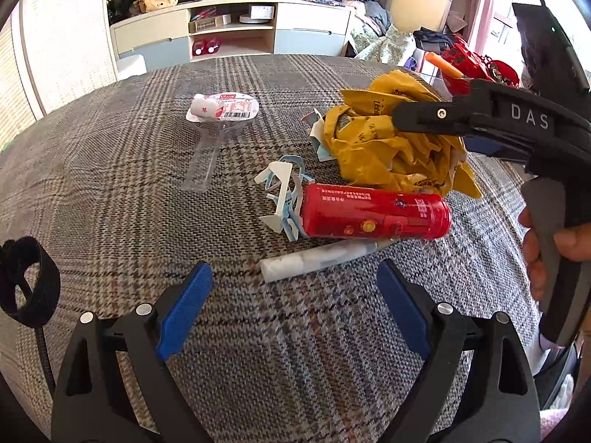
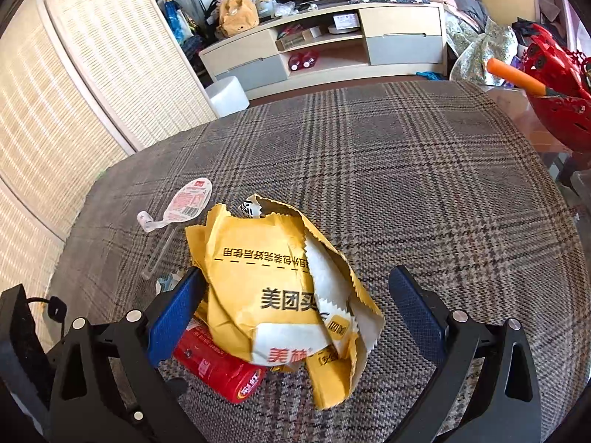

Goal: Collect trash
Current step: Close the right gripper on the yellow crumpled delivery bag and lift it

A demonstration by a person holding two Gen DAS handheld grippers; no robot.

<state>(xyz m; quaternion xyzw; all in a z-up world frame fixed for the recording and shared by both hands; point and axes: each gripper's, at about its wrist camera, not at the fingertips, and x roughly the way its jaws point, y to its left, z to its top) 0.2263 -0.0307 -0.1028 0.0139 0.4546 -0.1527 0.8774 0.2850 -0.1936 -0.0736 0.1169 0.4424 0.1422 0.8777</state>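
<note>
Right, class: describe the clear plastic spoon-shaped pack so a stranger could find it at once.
Start at the plaid tabletop. Left of the crumpled yellow bag and red can, it lies alone: the clear plastic pack, the only see-through piece, its bowl sealed by a red-and-white barcode label.

Near your table's right edge, a crumpled yellow paper bag (image 1: 391, 147) touches a red can (image 1: 375, 212) lying sideways.

Both wrist cameras looked steeply down across the plaid tabletop (image 1: 110, 192) toward the TV cabinet (image 2: 321, 48), sharing the yellow paper bag (image 1: 388, 147) and red can (image 2: 218, 365) close up.
</note>
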